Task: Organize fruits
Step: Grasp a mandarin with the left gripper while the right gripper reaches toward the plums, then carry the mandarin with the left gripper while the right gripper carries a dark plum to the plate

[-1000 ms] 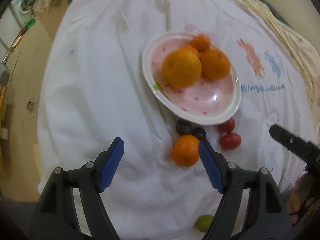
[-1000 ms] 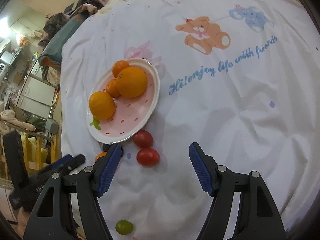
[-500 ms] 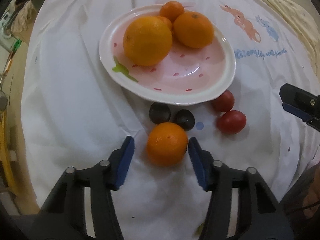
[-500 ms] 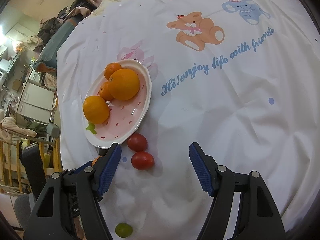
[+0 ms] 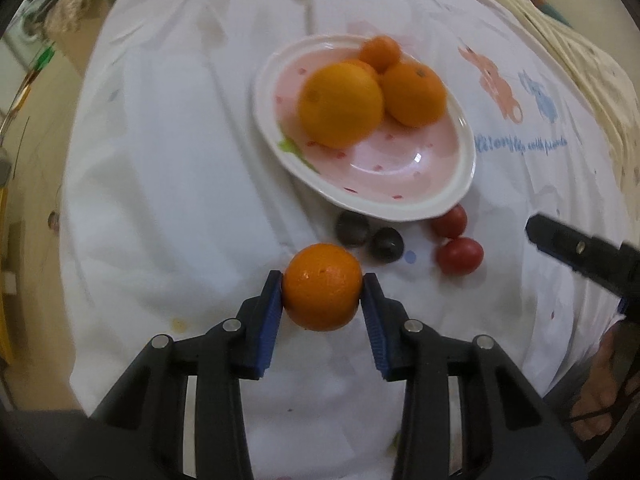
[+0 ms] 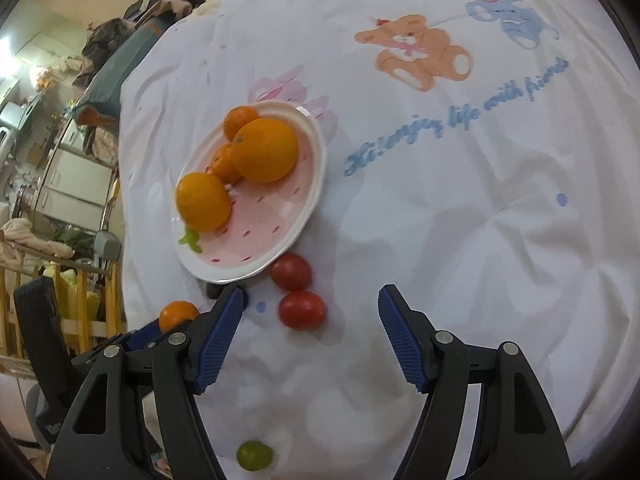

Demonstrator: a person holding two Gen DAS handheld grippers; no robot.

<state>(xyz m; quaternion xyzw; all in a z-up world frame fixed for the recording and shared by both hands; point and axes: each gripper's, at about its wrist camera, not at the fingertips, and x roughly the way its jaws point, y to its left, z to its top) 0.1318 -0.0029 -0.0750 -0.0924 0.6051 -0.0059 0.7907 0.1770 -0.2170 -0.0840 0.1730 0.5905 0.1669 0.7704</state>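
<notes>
Left hand-held gripper (image 5: 323, 294): closed on an orange (image 5: 322, 286), one blue pad against each side; the fruit appears lifted just clear of the cloth, though this cannot be confirmed.
Right hand-held gripper (image 6: 310, 336): jaws wide, holding nothing, hovering above the cloth near the tomatoes.
Plate (image 5: 460, 196): pink, white-rimmed, just beyond the held orange; carries four oranges (image 5: 340, 106) grouped on its far half. Near half is bare.
Loose, dark fruits (image 5: 352, 229): two, side by side, at the plate's near rim.
Loose, tomatoes (image 6: 302, 309): two, close together, just beside the plate.
Loose, green fruit (image 6: 254, 455): one, apart from the rest, nearest the person.
Surface: white printed cloth (image 6: 460, 208); what lies under it cannot be told.
Progress: judged roughly half complete. Four oranges placed, a fifth gripped but not yet placed.
Remaining: five small fruits on the cloth.
</notes>
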